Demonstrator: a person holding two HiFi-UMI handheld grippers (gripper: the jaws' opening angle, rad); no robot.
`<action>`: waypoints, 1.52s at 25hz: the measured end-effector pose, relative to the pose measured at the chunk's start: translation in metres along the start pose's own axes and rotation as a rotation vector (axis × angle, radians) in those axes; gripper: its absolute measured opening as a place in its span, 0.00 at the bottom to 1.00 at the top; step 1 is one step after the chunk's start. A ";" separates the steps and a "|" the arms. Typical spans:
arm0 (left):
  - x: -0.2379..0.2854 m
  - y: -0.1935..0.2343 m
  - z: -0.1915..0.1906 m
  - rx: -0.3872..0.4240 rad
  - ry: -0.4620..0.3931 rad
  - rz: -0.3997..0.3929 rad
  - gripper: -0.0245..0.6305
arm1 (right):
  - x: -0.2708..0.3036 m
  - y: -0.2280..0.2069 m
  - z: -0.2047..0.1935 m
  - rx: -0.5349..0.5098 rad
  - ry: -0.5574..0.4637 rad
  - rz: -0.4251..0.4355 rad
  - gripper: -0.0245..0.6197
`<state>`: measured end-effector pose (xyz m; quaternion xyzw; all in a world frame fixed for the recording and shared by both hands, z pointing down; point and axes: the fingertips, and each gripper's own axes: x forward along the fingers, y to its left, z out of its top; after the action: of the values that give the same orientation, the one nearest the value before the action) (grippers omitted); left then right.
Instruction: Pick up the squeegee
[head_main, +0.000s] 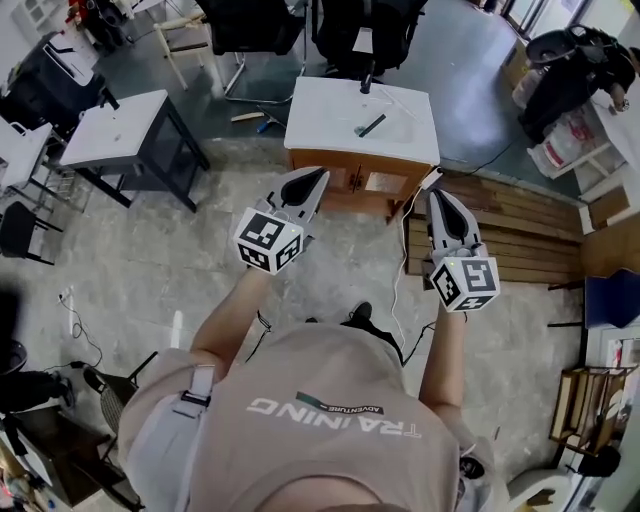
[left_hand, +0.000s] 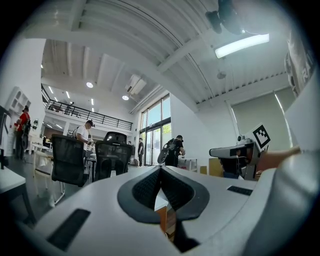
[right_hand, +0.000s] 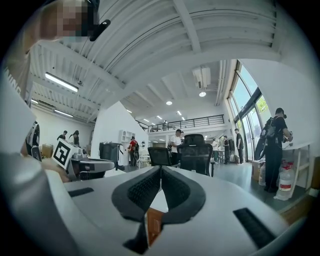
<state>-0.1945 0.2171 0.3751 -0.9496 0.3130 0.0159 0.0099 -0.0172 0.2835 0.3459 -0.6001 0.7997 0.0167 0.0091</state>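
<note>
The squeegee (head_main: 369, 126) lies flat near the middle of the white worktop (head_main: 310, 140), slanted, well apart from both grippers. The left gripper (head_main: 320, 176) and right gripper (head_main: 437, 194) are held level and short of the worktop's near edge. Both have their jaws pressed together with nothing between them. The squeegee looks slim and light, probably with a stiff handle and a soft blade. Being so low, it is best pinched across the handle's narrow width, not by the blade. The jaws must open first.
</note>
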 end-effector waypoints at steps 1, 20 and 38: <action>0.003 0.003 -0.002 0.006 0.001 0.006 0.06 | 0.002 -0.003 0.000 0.000 -0.001 -0.001 0.09; 0.100 0.018 -0.018 -0.035 0.000 0.104 0.06 | 0.066 -0.094 -0.017 0.003 -0.002 0.144 0.09; 0.176 0.034 -0.032 -0.026 0.032 0.122 0.06 | 0.125 -0.137 -0.050 -0.025 0.056 0.211 0.09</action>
<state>-0.0723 0.0841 0.4004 -0.9289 0.3701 0.0052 -0.0083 0.0796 0.1236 0.3893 -0.5128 0.8582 0.0109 -0.0224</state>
